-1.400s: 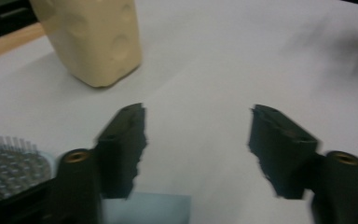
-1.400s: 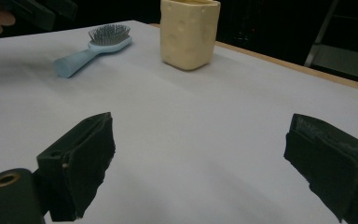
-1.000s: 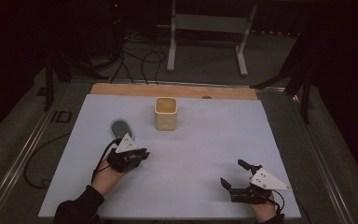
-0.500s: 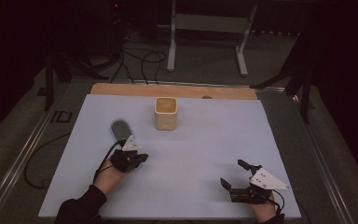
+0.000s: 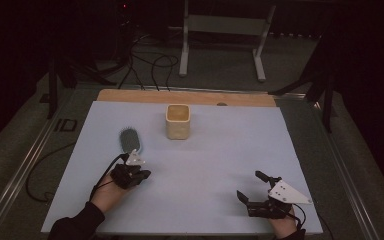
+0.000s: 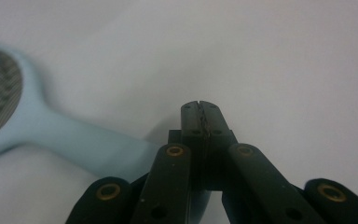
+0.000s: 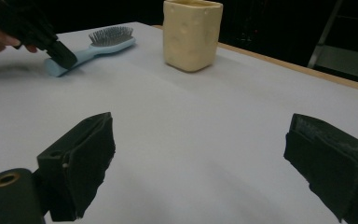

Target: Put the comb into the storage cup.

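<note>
We see the left gripper (image 6: pixel 200 119) with its jaws pressed flat together, serrated seam visible between the two black pads, nothing between them. It sits over the handle end of a light blue hairbrush (image 6: pixel 70 140); from the right gripper view the black tip rests on or just above the handle end (image 7: pixel 63 63), contact we can't confirm. The hairbrush is smooth matte plastic, rounded handle flaring into an oval head with a bed of fine metal-looking bristles (image 7: pixel 111 35). In the high view it lies on the left half of the worktop, head (image 5: pixel 129 140) pointing away from the person, handle toward the left hand (image 5: pixel 111 190).

Right gripper (image 7: pixel 200 158): jaws spread wide, blocky black pads with a rough rubbery face, empty, bare sheet between them. In the high view it sits near the front right edge (image 5: pixel 252 192), well apart from everything else, grey three-cornered plate on top.

Worktop (image 5: pixel 220 150) is covered by a smooth pale bluish-white sheet, with a wooden strip (image 5: pixel 185 96) showing along the far edge. A cream squarish cup (image 5: pixel 178 121) stands upright near the far middle, rounded corners, dimpled walls, open top; right of the brush head, apart from it.
</note>
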Available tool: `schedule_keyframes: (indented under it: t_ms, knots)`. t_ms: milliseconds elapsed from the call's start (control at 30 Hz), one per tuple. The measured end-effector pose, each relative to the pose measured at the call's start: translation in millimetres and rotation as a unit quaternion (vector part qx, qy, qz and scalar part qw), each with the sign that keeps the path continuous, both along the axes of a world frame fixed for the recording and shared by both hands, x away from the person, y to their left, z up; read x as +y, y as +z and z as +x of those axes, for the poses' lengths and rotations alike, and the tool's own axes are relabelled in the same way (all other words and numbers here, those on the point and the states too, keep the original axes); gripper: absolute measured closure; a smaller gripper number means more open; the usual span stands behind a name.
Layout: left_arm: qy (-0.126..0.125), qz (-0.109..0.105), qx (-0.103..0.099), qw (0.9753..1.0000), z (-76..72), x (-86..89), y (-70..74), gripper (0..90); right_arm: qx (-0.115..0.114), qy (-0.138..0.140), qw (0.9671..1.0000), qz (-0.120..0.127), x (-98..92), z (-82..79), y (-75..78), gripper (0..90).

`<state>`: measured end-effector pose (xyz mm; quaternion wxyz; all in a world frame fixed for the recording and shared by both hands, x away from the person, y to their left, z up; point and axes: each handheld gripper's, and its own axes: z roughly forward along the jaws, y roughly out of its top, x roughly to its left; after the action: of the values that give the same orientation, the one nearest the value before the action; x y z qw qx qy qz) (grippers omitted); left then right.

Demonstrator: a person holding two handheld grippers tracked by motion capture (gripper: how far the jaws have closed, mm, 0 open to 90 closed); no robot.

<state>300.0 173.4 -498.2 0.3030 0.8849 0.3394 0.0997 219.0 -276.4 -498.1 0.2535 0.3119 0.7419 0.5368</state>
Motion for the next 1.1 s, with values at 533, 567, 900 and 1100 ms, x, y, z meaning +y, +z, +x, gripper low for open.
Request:
schedule_keyframes:
  t_ms: [533, 567, 900, 1100]
  knots:
    - [0.049, 0.028, 0.008, 0.9984, -16.9, 52.8, -0.5, 90.0, 0.003, 0.001, 1.0000, 0.002, 0.8, 1.2, -0.4, 8.2]
    - [0.050, 0.029, 0.009, 0.9983, -16.8, 55.3, -0.5, 90.0, 0.004, 0.001, 1.0000, 0.002, 0.8, 1.3, -0.5, 8.2]
    - [0.068, 0.038, 0.013, 0.9969, -14.9, 73.8, 0.3, 90.0, 0.006, 0.002, 1.0000, 0.004, 0.9, 1.7, -0.7, 8.2]
    - [0.073, 0.023, 0.010, 0.9970, -18.3, 77.6, 6.2, 90.0, 0.007, 0.002, 1.0000, 0.003, 0.9, 1.9, -0.9, 8.2]
